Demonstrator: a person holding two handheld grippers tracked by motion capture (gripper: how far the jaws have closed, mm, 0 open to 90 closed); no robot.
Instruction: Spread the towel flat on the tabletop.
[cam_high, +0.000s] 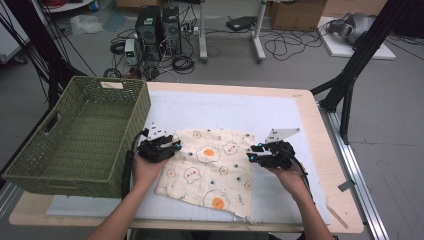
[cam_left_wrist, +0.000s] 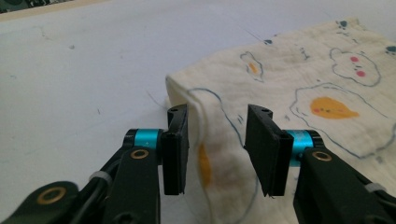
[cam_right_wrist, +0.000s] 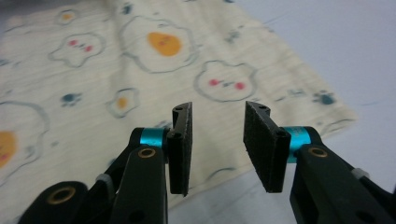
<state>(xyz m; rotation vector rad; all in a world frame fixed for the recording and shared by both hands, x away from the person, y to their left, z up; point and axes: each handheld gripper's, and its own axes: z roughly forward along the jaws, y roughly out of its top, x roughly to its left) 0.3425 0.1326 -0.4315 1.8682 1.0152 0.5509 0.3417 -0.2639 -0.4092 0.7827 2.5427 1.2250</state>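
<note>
A cream cloth (cam_high: 210, 165) printed with fried eggs and small bear faces lies spread on the white mat. My left gripper (cam_high: 175, 145) is at its left edge. In the left gripper view the jaws (cam_left_wrist: 217, 116) stand apart, and a raised fold of the cloth (cam_left_wrist: 210, 140) stands between them, close to the left pad (cam_left_wrist: 175, 149). My right gripper (cam_high: 252, 152) sits at the cloth's right edge. In the right gripper view its jaws (cam_right_wrist: 217, 109) are open above the cloth (cam_right_wrist: 140, 60), with nothing between the pads.
A green woven basket (cam_high: 135, 117) stands at the table's left, close to my left hand. The white mat (cam_high: 225, 107) stretches bare beyond the cloth to the wooden table edge (cam_high: 312, 120). Computers and cables lie on the floor behind.
</note>
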